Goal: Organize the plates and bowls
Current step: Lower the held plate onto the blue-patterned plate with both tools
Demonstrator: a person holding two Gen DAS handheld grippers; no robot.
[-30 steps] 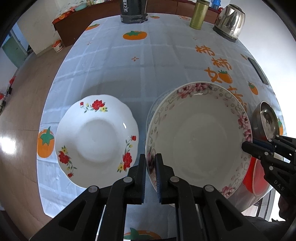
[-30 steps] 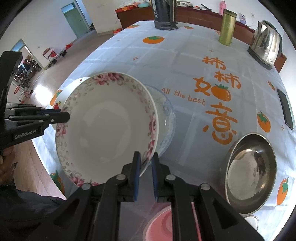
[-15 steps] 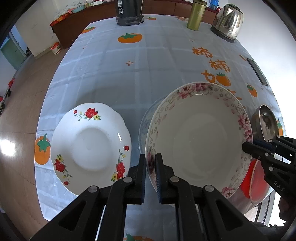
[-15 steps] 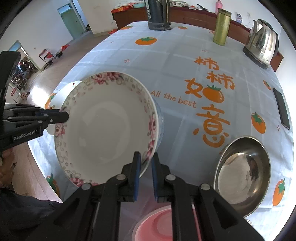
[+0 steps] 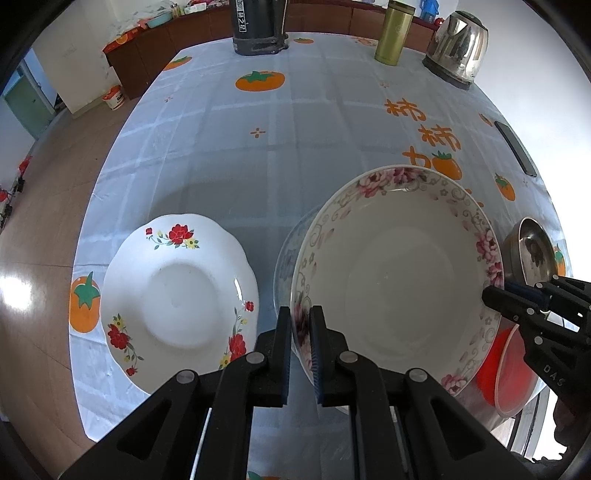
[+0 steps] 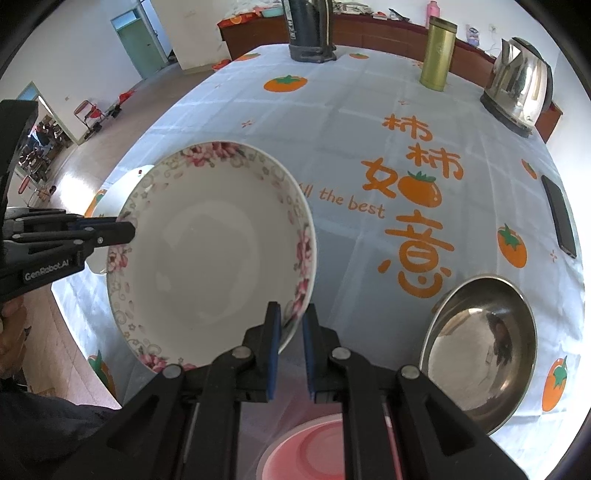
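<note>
A large pink-flowered bowl (image 5: 399, 280) is held in the air between both grippers. My left gripper (image 5: 300, 321) is shut on its left rim. My right gripper (image 6: 291, 317) is shut on its right rim, and it shows at the right of the left wrist view (image 5: 495, 295). The bowl also fills the left of the right wrist view (image 6: 210, 258). A white plate with red flowers (image 5: 177, 295) lies on the table to the left. A blue-patterned plate (image 5: 286, 258) lies under the bowl, mostly hidden.
A steel bowl (image 6: 484, 365) and a red bowl (image 6: 314, 450) sit at the near right. A kettle (image 5: 458, 48), a gold flask (image 5: 391, 33), a dark appliance (image 5: 258, 26) and a phone (image 5: 515, 147) stand farther back. The table's left edge (image 5: 92, 206) drops to the floor.
The flowered bowl has risen with both grippers and now covers more of the blue-patterned plate. The table and white plate look farther below.
</note>
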